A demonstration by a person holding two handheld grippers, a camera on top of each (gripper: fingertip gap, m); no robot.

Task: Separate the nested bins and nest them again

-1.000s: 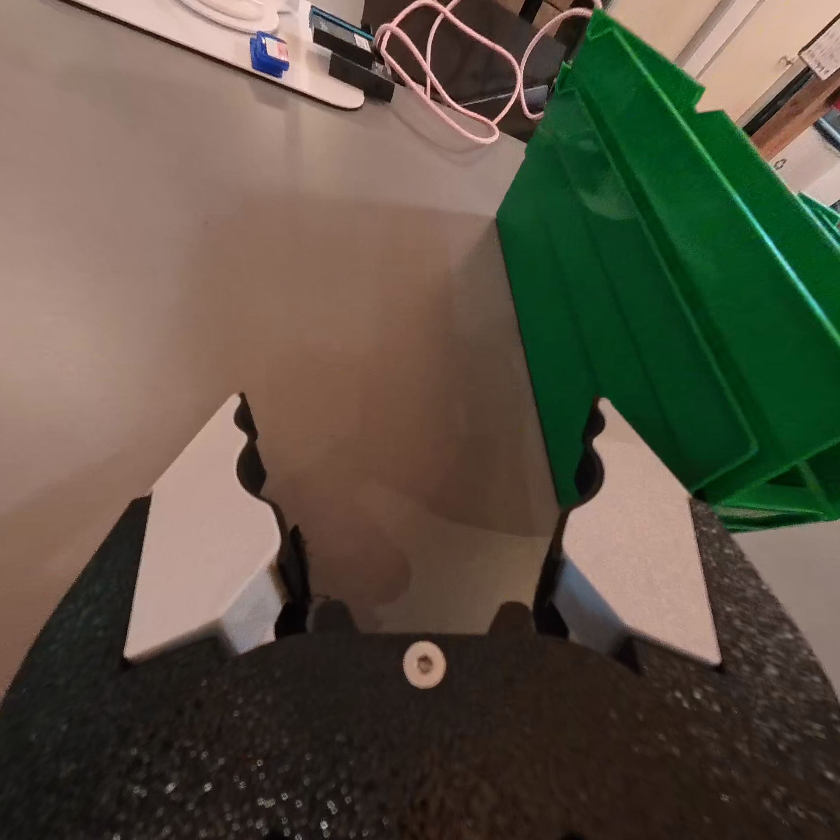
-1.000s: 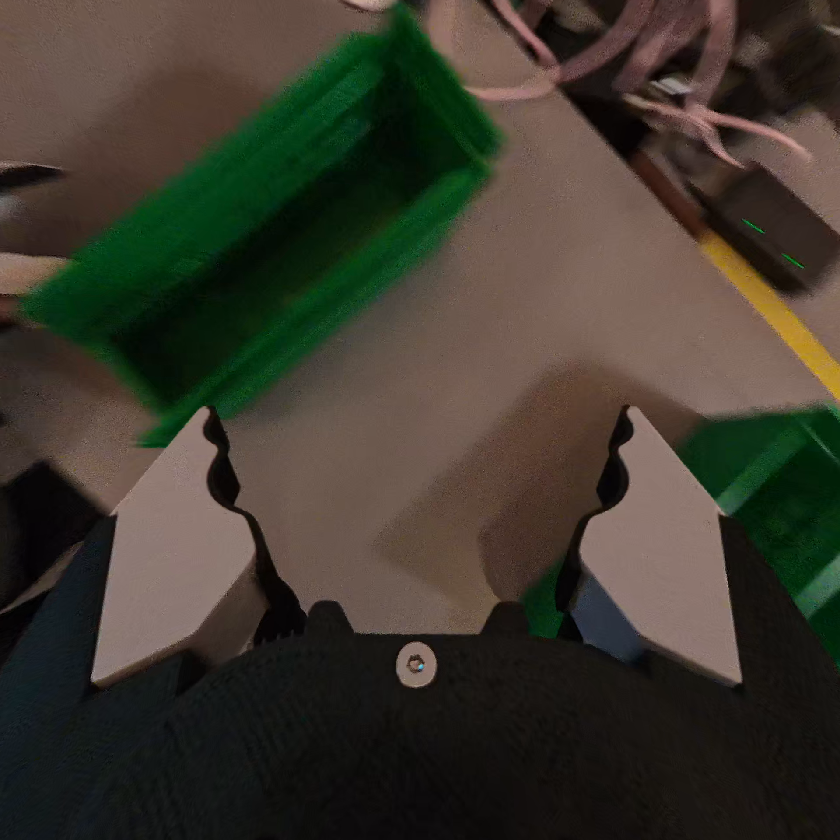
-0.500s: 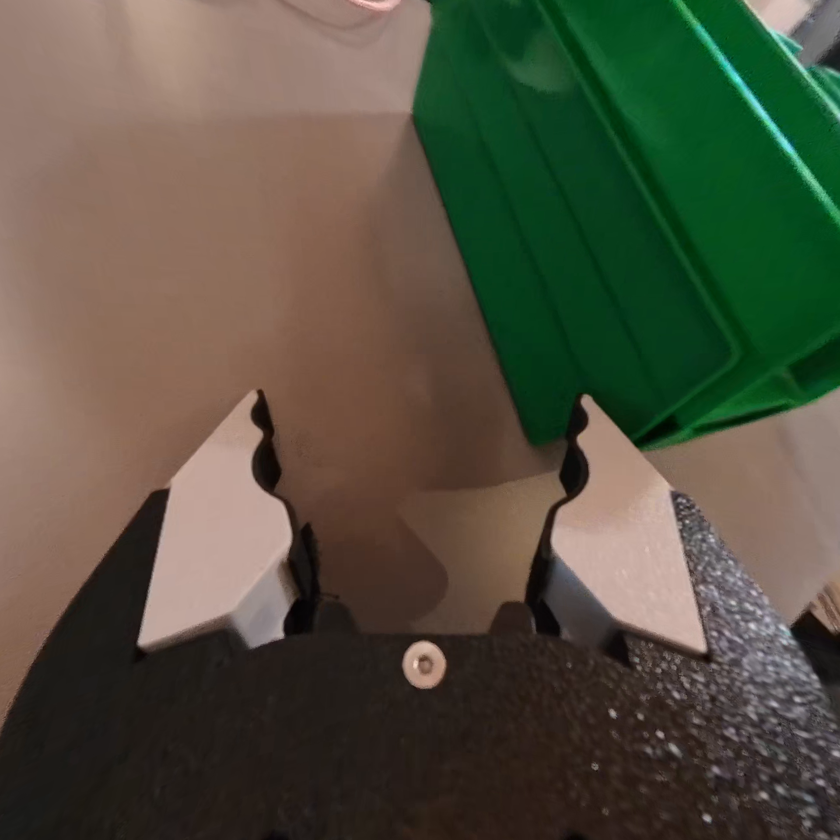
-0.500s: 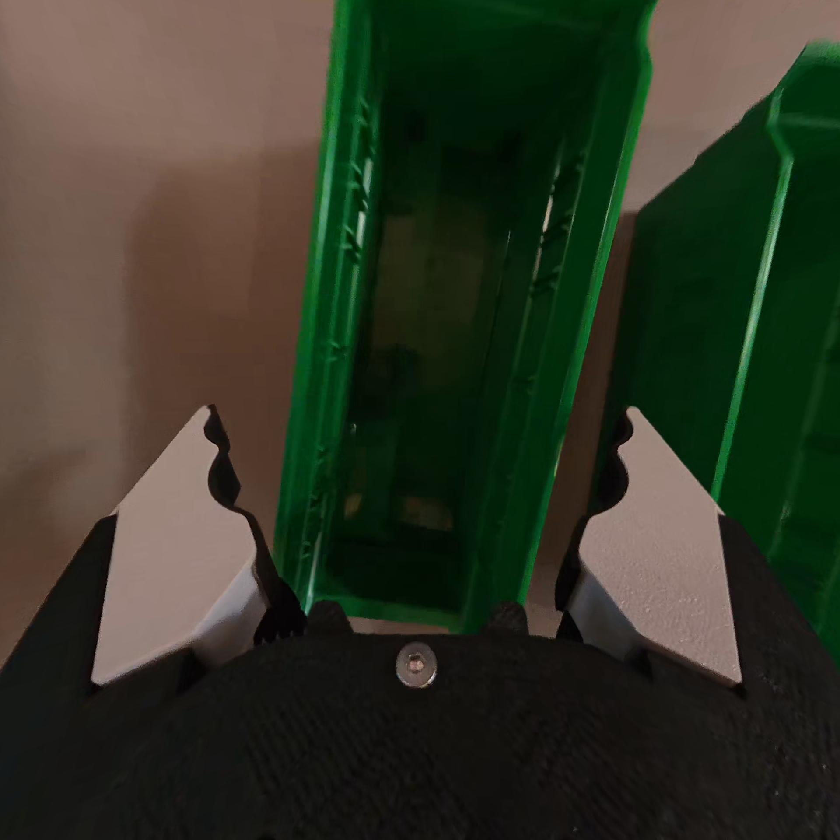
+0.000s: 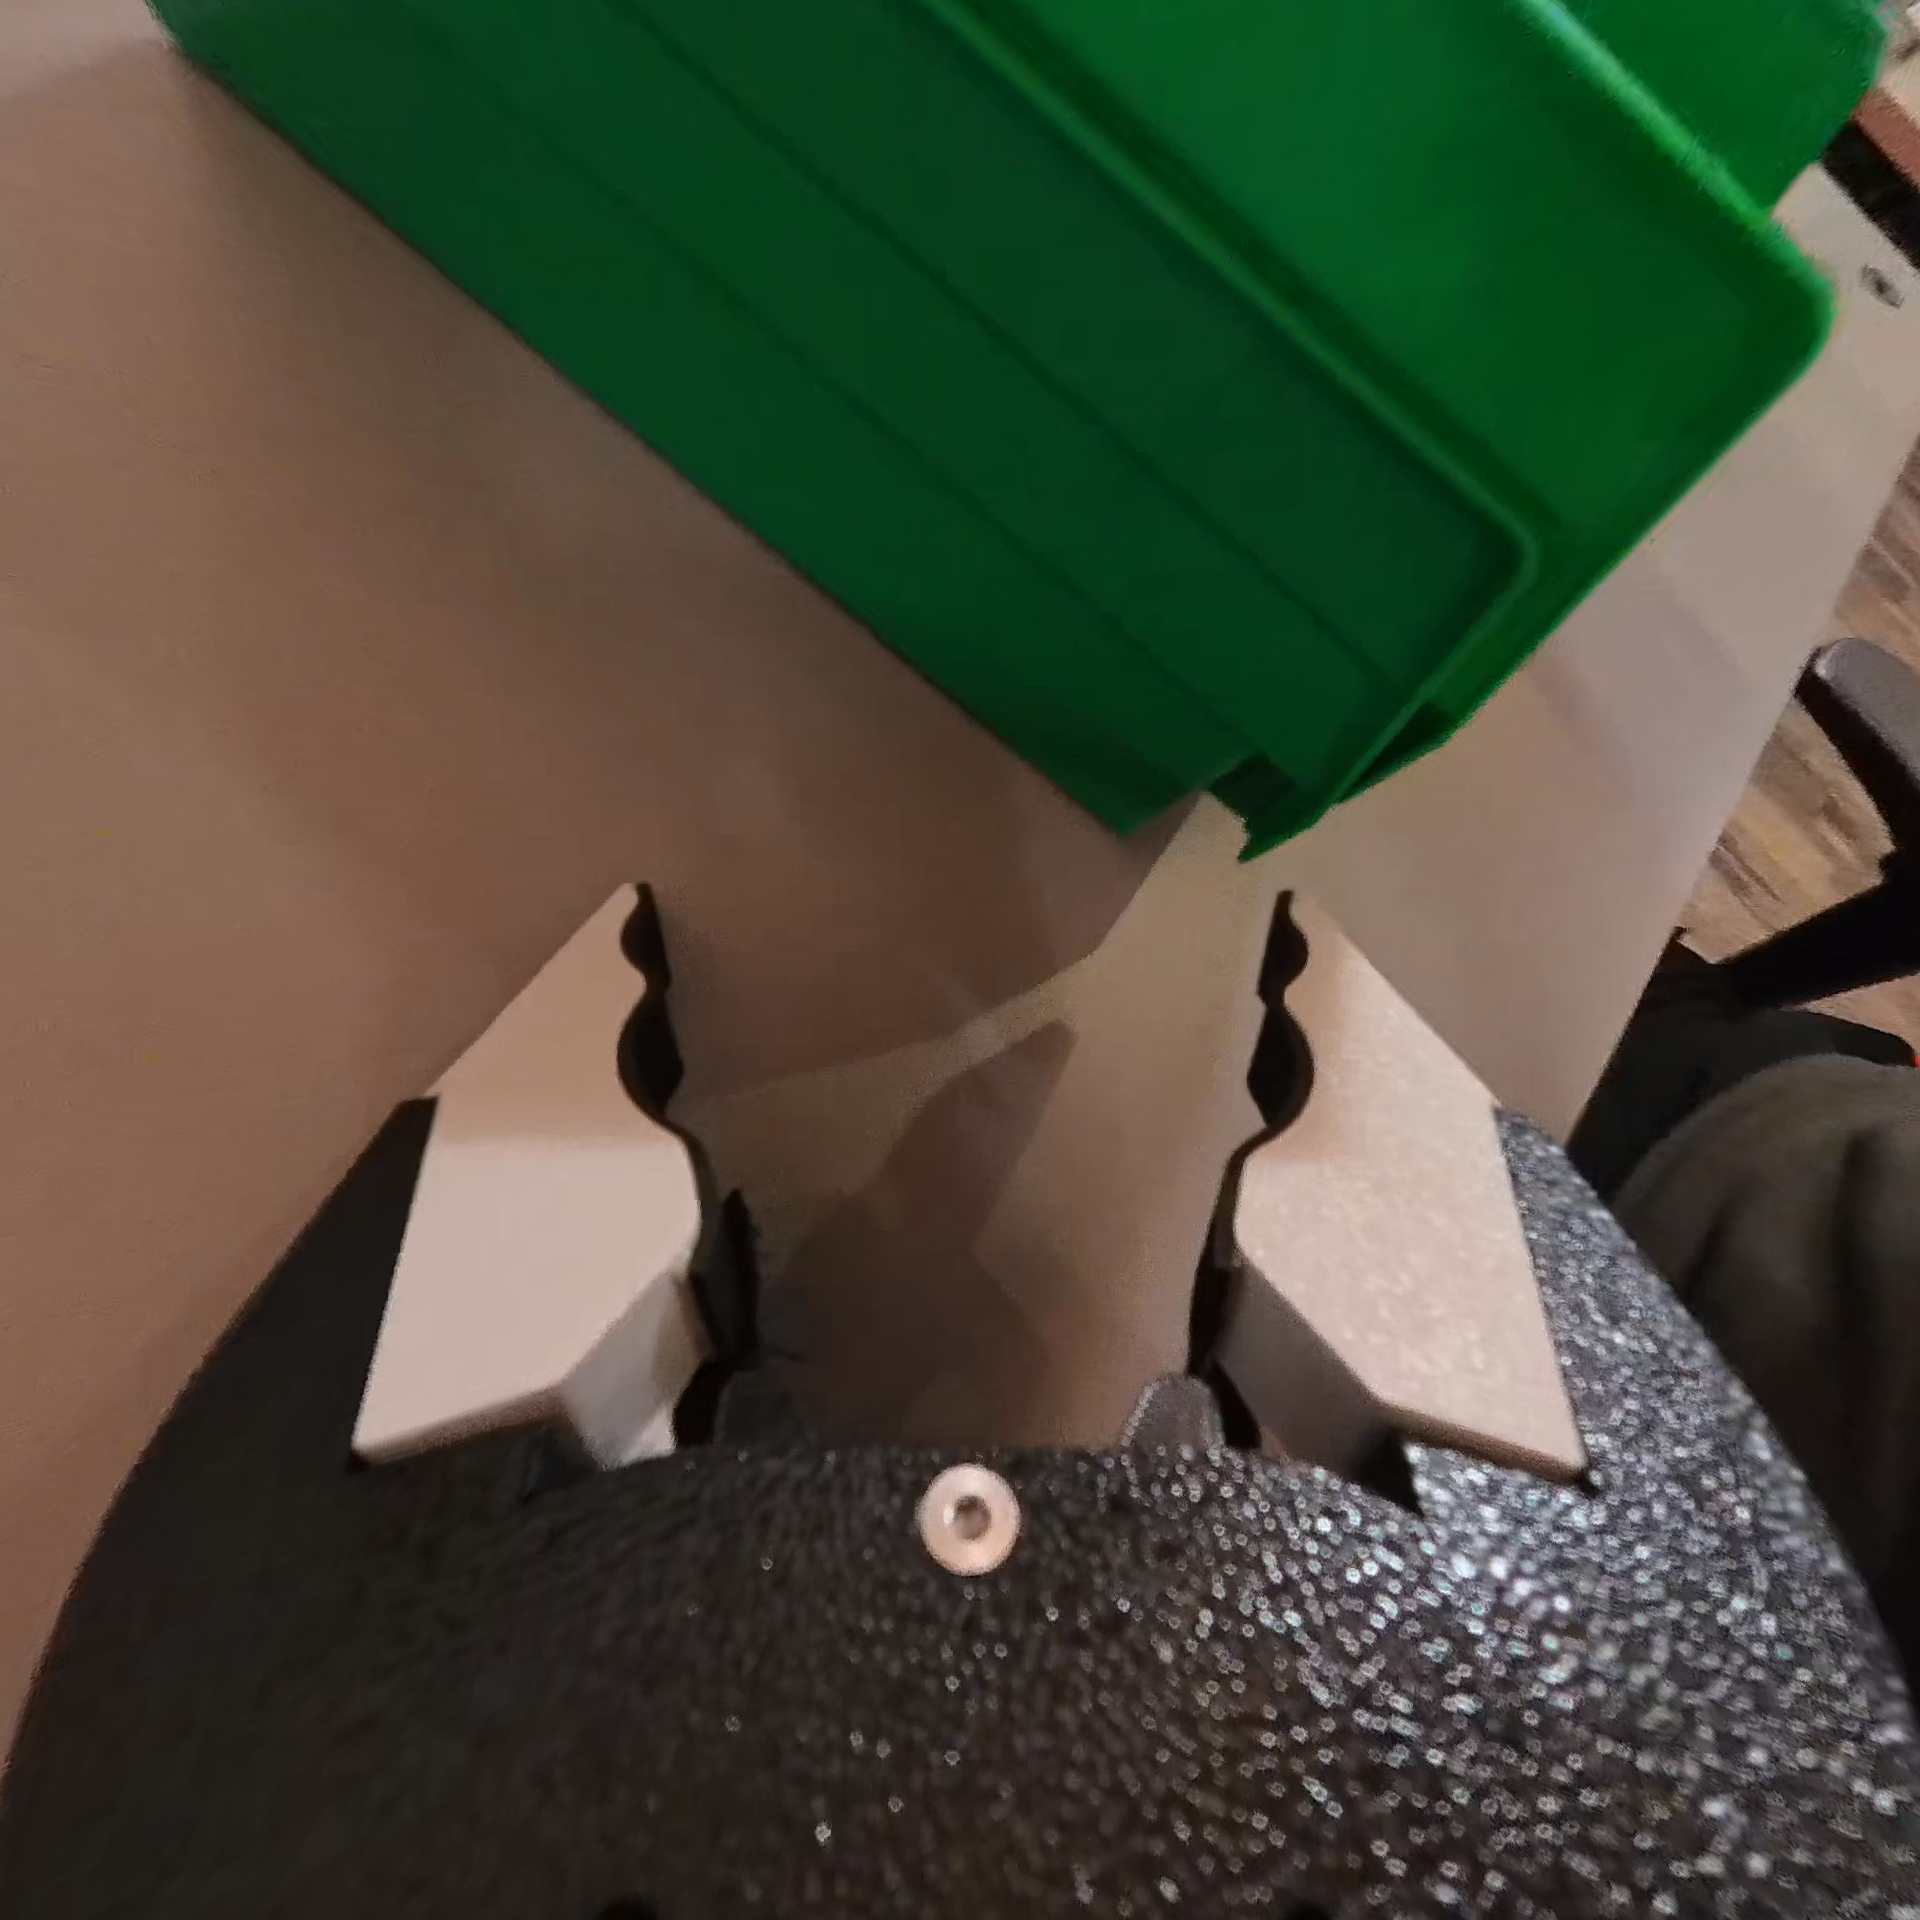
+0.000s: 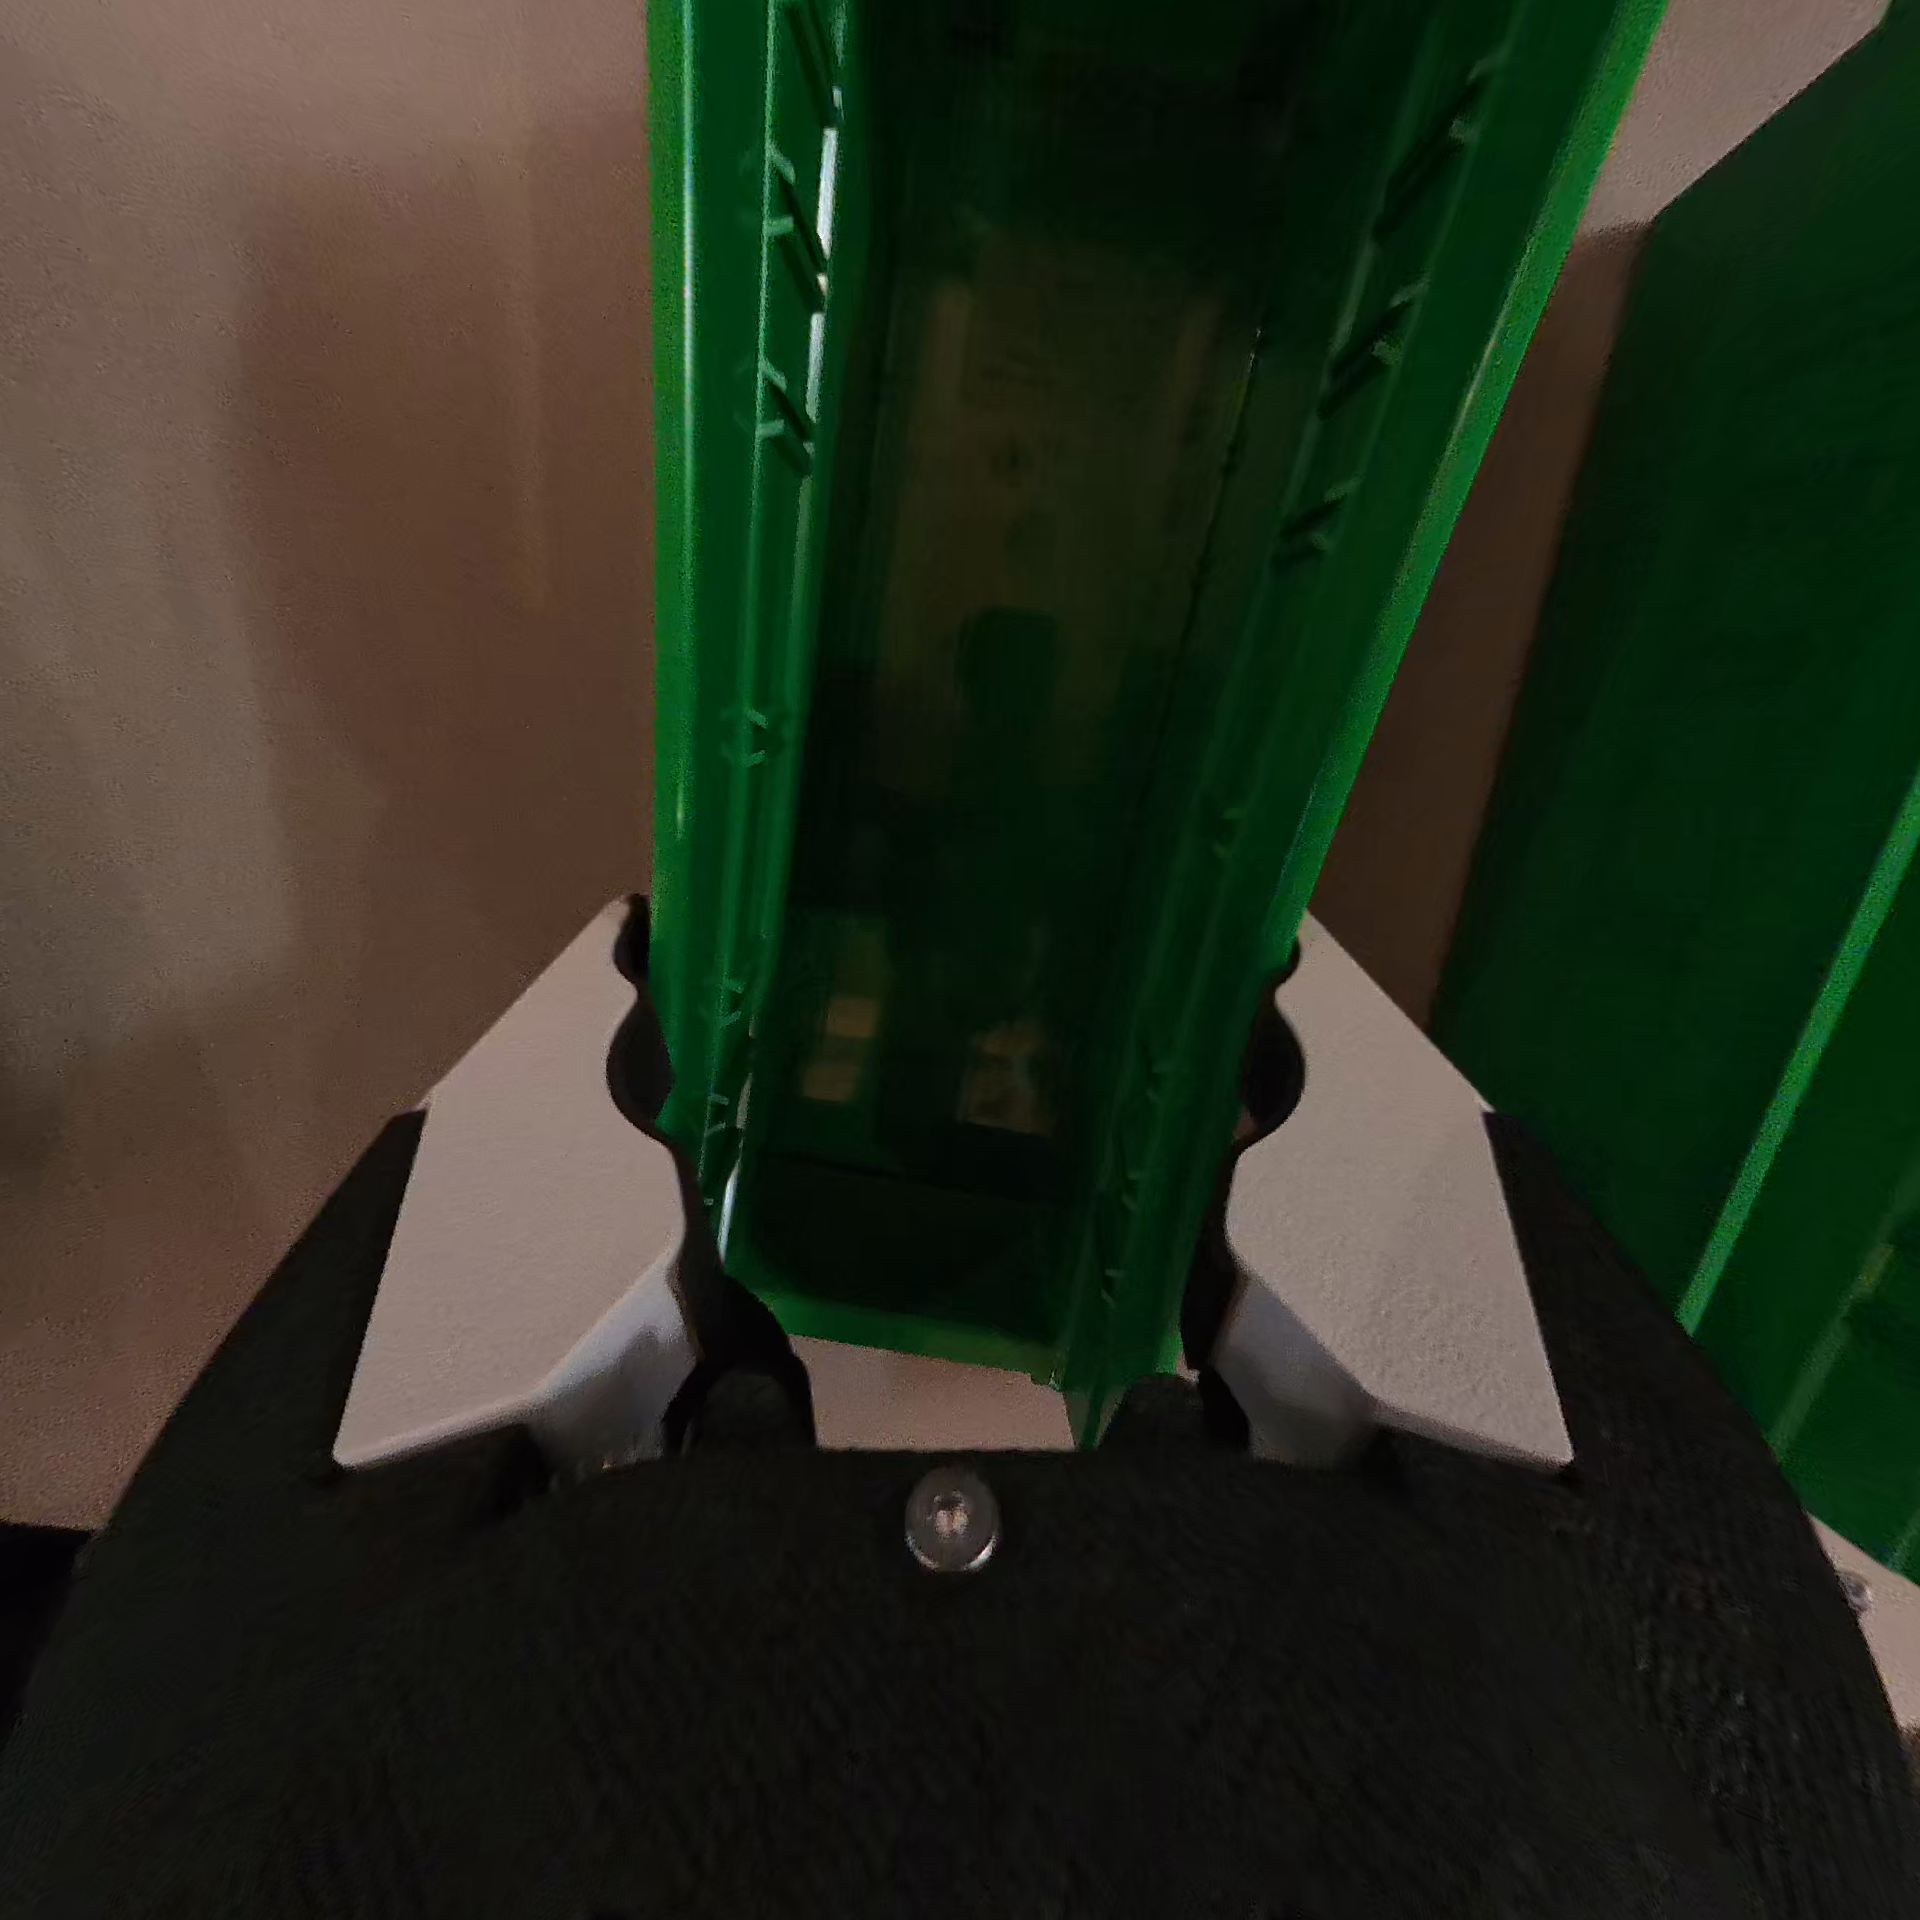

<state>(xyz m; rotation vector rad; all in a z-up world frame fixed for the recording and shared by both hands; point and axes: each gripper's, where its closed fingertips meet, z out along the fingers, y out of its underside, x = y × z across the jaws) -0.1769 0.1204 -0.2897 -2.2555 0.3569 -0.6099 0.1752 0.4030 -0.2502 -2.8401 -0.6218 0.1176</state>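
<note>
1. My left gripper (image 5: 961, 914) had its fingers (image 5: 540, 1174) spread wide with nothing between them, just bare tan tabletop (image 5: 260, 727) and their shadows.
2. Just past the left fingertips sat the nested green bins (image 5: 1039, 364), side wall facing me, running from far left across to the right. I could see the rims stacked one inside another at the near right corner, which sat close to the tips but not touching them.
3. Off to the right in that view the tabletop edge dropped away to wood-look floor (image 5: 1808, 790), a dark chair leg (image 5: 1870, 914), and a bit of dark sleeve (image 5: 1766, 1299).
4. My right gripper (image 6: 961, 935) was looking down into a single narrow green bin (image 6: 1039, 520), open top facing up, stretching away from me.
5. The near end of that bin sat right between my right fingers (image 6: 520, 1195). Both tips were up against its outer side walls, left and right, so it looked like I was straddling it across its width. Whether I was actually squeezing it or only touching, I couldn't really tell.
6. Small ribs ran along the inside of both long walls, and the glossy floor of it showed dim reflections.
7. Another green bin (image 6: 1714, 727) stood just to the right of that one, apart from it, with a strip of tabletop between.
</note>
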